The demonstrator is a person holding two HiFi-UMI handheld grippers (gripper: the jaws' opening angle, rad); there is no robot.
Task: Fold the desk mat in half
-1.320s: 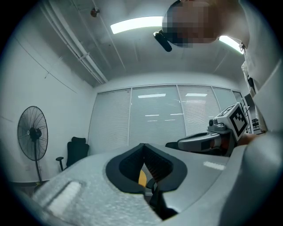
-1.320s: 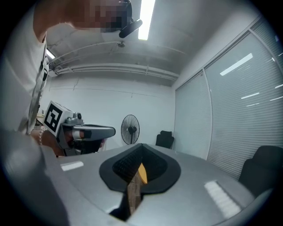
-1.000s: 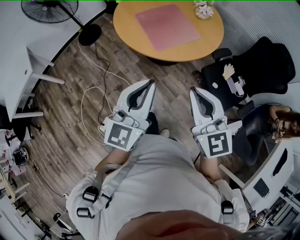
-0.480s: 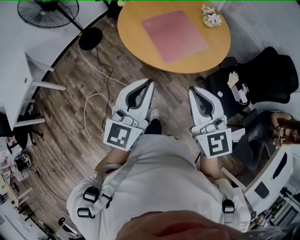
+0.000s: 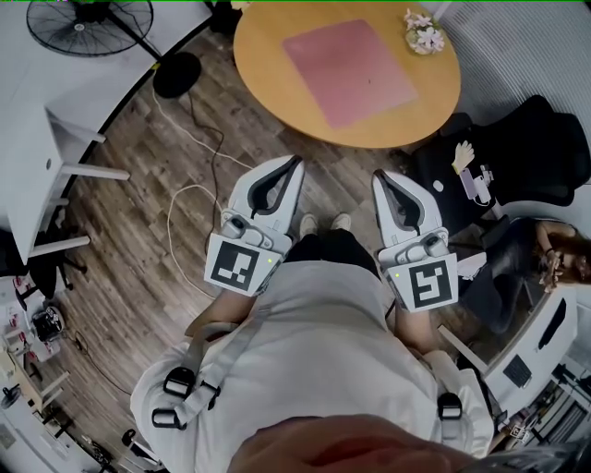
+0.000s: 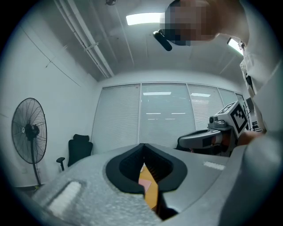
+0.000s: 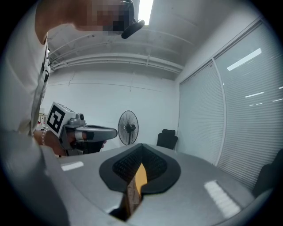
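Note:
The pink desk mat lies flat and unfolded on the round wooden table at the top of the head view. Both grippers are held side by side over the wooden floor, short of the table and pointing at it. My left gripper is shut and empty, and so is my right gripper. In the left gripper view the jaws meet, with a sliver of table and mat below them. The right gripper's jaws are closed too, with a strip of table showing beneath.
A small bunch of flowers stands at the table's far right. A fan and a white desk are at the left, a cable crosses the floor, and a black office chair with a seated person is at the right.
The table and mat have slid lower and nearer in the head view as I walk towards them. My shoes now show between the grippers. Both grippers stay shut.

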